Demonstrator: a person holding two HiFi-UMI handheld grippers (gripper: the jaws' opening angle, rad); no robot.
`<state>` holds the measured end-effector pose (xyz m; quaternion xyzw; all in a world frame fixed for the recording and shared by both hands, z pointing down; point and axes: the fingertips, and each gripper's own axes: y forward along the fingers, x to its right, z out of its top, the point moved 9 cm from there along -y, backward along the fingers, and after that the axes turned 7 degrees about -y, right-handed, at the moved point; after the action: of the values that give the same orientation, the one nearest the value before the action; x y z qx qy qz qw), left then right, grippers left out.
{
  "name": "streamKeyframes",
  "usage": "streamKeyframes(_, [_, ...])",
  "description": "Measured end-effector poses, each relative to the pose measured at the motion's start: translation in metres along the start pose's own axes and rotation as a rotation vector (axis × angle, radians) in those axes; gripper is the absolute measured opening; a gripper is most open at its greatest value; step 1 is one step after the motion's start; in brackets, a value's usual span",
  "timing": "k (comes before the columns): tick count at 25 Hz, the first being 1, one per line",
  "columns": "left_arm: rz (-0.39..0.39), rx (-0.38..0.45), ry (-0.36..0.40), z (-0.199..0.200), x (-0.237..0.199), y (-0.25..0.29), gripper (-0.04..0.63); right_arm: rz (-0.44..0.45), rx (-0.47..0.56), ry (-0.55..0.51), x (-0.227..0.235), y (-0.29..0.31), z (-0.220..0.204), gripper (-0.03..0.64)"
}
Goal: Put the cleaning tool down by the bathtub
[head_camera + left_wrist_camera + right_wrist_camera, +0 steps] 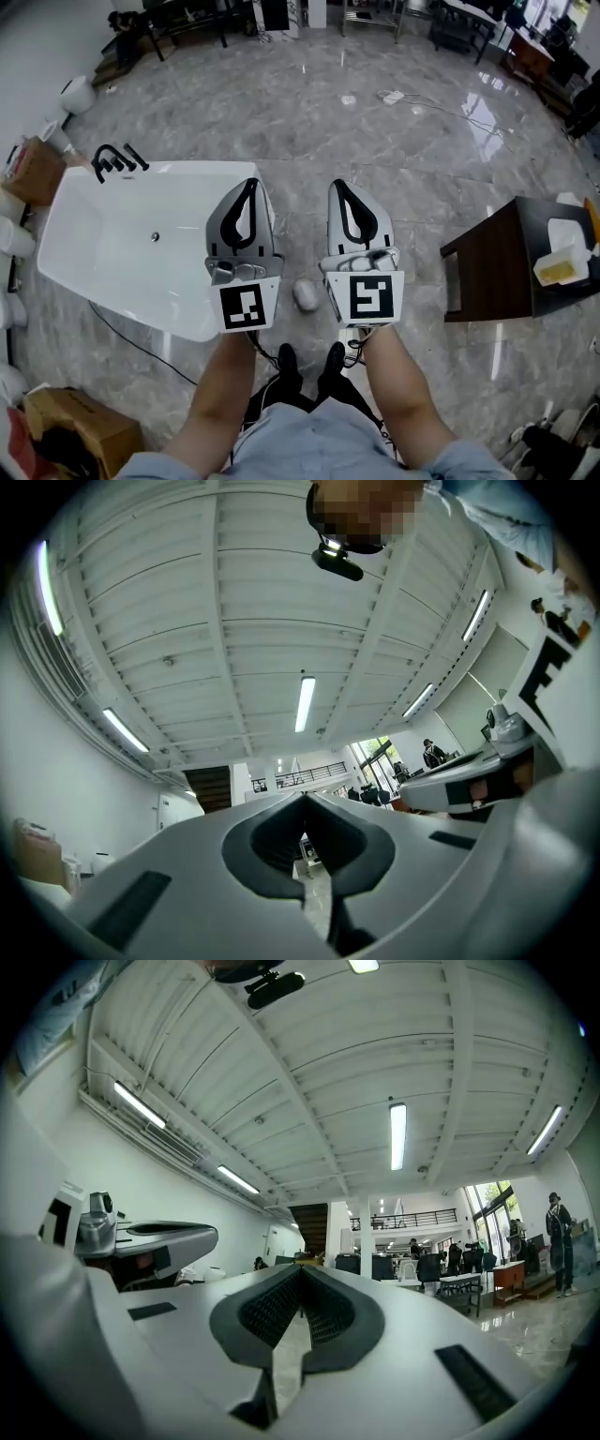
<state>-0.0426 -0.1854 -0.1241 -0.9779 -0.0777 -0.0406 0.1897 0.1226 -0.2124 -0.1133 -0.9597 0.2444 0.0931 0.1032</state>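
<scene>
The white bathtub (103, 234) stands at the frame's left. The left gripper (249, 184) is clenched on nothing, its jaws meeting at the tips. At lower middle, on the floor (394, 141) just beside the tub's right end, lies a small pale rounded thing, likely the cleaning tool (305, 293). It sits below and between both grippers, and neither touches it. The right gripper (339, 186) is likewise clenched and empty. The put-down looks done, and the next move seems only to call for keeping clear.
</scene>
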Motion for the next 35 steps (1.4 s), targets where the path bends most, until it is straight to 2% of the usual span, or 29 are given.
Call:
streamKeyframes(9, [0.055,0.021,0.007,0.048,-0.006,-0.021,0.016,0.01,0.018,-0.035,-0.012,-0.017,0.04,0.013])
streamKeyframes(12, [0.046,0.038,0.006,0.056,-0.006,-0.027,0.015,0.007,0.023,-0.044,-0.018,-0.022,0.049,0.014])
streamKeyframes(20, [0.047,0.017,0.019,0.065,-0.02,-0.044,0.015,0.011,0.039,-0.064,-0.039,-0.025,0.066,0.012])
streamKeyframes(35, [0.044,0.014,0.038,0.063,-0.035,-0.055,0.016,0.016,0.042,-0.08,-0.061,-0.024,0.071,0.012])
